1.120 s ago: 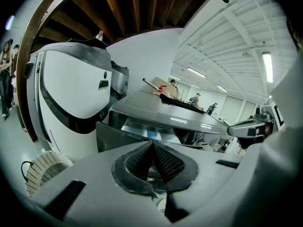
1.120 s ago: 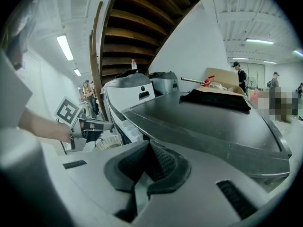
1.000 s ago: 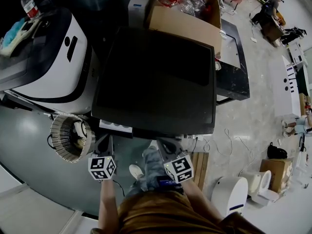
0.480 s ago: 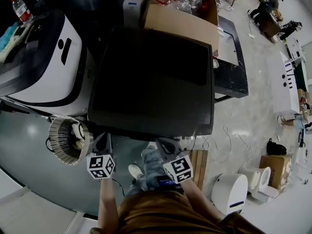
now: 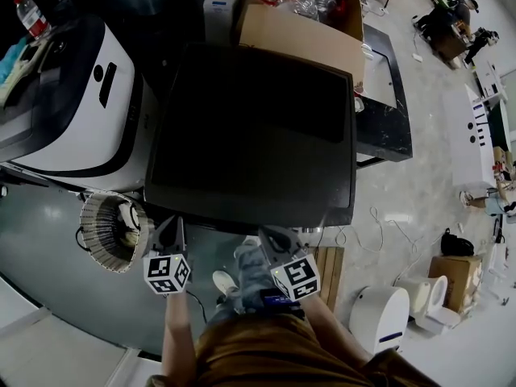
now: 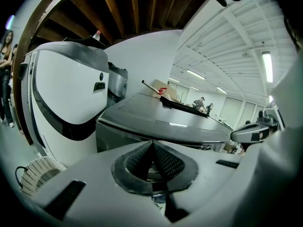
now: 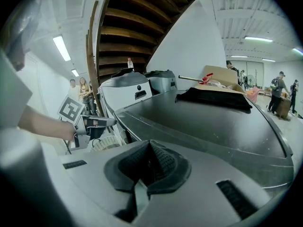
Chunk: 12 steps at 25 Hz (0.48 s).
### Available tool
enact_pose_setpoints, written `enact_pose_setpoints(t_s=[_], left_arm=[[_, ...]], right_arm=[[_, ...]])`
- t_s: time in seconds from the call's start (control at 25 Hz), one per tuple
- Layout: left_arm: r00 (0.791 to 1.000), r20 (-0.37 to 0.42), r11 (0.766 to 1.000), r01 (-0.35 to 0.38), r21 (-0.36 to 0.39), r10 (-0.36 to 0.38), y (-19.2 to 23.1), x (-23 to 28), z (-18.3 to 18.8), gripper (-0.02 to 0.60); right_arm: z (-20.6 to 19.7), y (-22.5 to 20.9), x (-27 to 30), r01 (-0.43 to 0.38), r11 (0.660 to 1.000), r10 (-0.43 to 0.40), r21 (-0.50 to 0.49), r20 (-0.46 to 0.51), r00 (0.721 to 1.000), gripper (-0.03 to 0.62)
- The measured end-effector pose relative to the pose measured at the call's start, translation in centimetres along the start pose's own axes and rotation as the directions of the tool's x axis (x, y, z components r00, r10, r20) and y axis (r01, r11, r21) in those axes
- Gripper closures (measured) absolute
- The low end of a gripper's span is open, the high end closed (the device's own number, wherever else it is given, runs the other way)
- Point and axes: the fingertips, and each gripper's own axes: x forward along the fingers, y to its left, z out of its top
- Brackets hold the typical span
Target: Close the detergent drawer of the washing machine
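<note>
The dark grey washing machine (image 5: 250,127) fills the middle of the head view, seen from above. No drawer sticks out past its front edge, and the front face is hidden below the lid. My left gripper (image 5: 171,230) is at the front left corner with its jaws shut on nothing. My right gripper (image 5: 276,237) is shut and empty at the front edge, right of centre. The left gripper view shows my left gripper (image 6: 152,162) just below the machine's lid (image 6: 161,119). The right gripper view looks past my right gripper (image 7: 149,167) over the lid (image 7: 203,126), with the left gripper (image 7: 92,123) to the left.
A white appliance (image 5: 72,111) stands left of the machine, and a round ribbed device (image 5: 113,232) sits on the floor beside it. An open cardboard box (image 5: 298,31) is behind the machine. A black table (image 5: 387,95) is to the right, and a wooden board (image 5: 326,268) and a white bin (image 5: 379,321) are at lower right.
A white drawer front that stuck out at the machine's front left one second ago no longer shows. Both grippers have stayed nearly in place.
</note>
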Motion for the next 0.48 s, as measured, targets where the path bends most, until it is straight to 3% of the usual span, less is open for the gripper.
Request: enact_pose_setpoints(t_s=[0.28,0.48], left_arm=[[0.999,-0.032,1.000,0.000,0.027,0.001,0.0,0.0,0.0,0.557],[1.000,-0.004,0.999,0.011,0.053,-0.010,-0.6,-1.2,1.4,0.557]], right_arm=[[0.9,1.0,0.1,-0.011,1.000,0.011,-0.014,0.021,1.000,0.582],[1.7,1.9,-0.5,0.005,1.000,-0.003,-0.031,0.050,0.999,0.582]])
